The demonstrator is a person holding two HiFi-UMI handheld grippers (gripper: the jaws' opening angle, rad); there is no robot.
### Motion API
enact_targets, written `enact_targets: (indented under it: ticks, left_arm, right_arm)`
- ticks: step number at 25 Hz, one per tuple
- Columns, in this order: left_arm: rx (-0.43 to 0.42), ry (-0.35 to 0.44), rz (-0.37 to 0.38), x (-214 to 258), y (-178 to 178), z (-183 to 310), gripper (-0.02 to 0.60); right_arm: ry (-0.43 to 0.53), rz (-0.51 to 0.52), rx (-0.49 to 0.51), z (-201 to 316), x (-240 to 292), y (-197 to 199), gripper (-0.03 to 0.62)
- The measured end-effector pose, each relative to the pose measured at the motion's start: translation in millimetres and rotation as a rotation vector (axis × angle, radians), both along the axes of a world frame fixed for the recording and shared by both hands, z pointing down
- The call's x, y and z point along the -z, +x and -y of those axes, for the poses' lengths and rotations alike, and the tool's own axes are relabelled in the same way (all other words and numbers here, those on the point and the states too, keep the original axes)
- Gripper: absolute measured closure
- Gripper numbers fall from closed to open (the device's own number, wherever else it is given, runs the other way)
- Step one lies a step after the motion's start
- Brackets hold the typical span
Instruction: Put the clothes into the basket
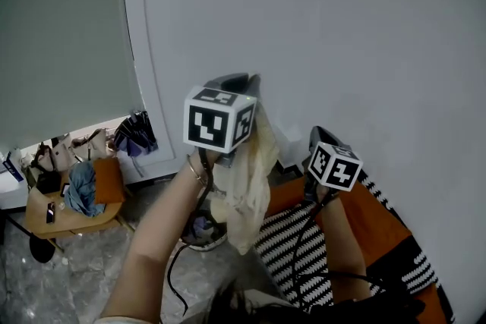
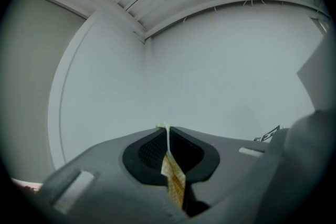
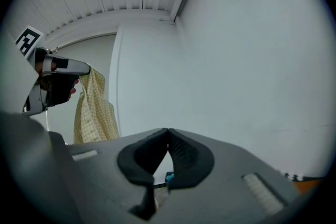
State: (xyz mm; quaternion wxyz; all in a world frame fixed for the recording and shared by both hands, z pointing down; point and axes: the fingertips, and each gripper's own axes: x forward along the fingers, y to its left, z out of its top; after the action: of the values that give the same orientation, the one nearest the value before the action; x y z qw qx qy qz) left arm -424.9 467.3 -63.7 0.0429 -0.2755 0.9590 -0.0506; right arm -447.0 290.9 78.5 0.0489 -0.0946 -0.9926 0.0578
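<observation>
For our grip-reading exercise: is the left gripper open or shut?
Shut: the left gripper pinches the yellow checked cloth between jaws that meet at the tips.

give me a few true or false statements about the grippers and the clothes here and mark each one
1. The left gripper is clamped on a pale yellow checked garment. True.
2. The right gripper holds a blue shirt. False: its jaws are closed tip to tip with nothing between them.
3. The yellow garment is spread flat on the floor. False: it hangs from the left gripper, raised in front of the white wall.
4. A blue cloth lies on the wooden table at the left of the head view. True.
</observation>
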Motion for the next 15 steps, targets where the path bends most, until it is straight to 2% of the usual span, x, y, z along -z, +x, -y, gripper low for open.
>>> enact_targets:
  ticks: [6,15]
  left_arm:
    - [0.042,0.010,0.008,-0.2,-10.4,-57.3,0.566]
    - [0.176,0.055,-0.029,-5.1,-38.1,-138.8,0.566]
  right_arm:
    - [0.056,0.003,0.057,-62.6,-0.9,-19.7,0.591]
    - [0.081,-0.040,0.166,-130.3,-5.5,-56.6,0.591]
